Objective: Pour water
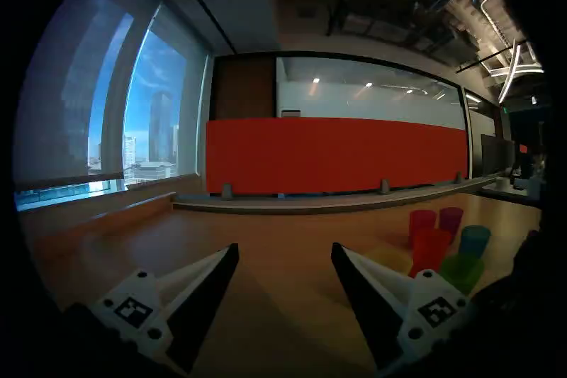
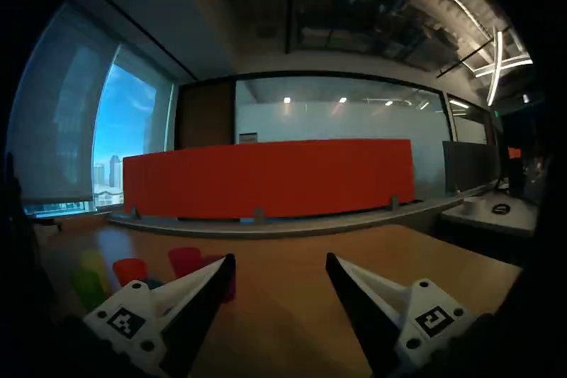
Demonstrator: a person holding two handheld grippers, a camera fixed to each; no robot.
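Left gripper (image 1: 284, 246) and right gripper (image 2: 279, 256) both gape empty above the table (image 1: 283, 307); left gripper view catches a teal cup (image 1: 474, 240) (right gripper view, a side desk (image 2: 489, 218)).

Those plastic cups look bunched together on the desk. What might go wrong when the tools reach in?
1. The colourful cups stand tightly bunched, so the open left tool might knock neighbours over while gripping one.
2. In the right gripper view, the open right tool partly hides some cups, so aiming could be off.
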